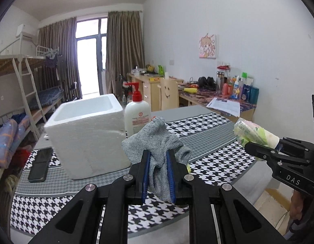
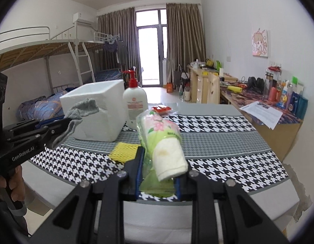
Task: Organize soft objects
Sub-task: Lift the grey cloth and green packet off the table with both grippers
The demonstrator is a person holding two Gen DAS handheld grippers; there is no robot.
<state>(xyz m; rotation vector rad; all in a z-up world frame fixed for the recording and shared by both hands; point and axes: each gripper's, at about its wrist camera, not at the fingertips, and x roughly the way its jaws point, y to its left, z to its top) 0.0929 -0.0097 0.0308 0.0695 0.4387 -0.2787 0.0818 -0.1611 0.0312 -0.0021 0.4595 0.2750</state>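
My left gripper (image 1: 158,158) is shut on a grey knitted sock (image 1: 157,142) and holds it above the table, just right of a white foam box (image 1: 85,134). The sock (image 2: 79,109) and left gripper (image 2: 61,128) also show in the right wrist view, in front of the box (image 2: 98,111). My right gripper (image 2: 160,162) is shut on a rolled cream towel in a green floral plastic wrapper (image 2: 163,142), held above the table. The wrapped towel (image 1: 254,134) and right gripper (image 1: 258,150) appear at the right of the left wrist view.
A houndstooth cloth (image 2: 207,142) covers the table. A white lotion pump bottle (image 1: 136,118) stands right of the box. A yellow mesh pad (image 2: 123,151) and a red packet (image 2: 161,109) lie on the cloth. A black phone (image 1: 40,164) lies left of the box. A cluttered desk (image 2: 258,101) stands at the right.
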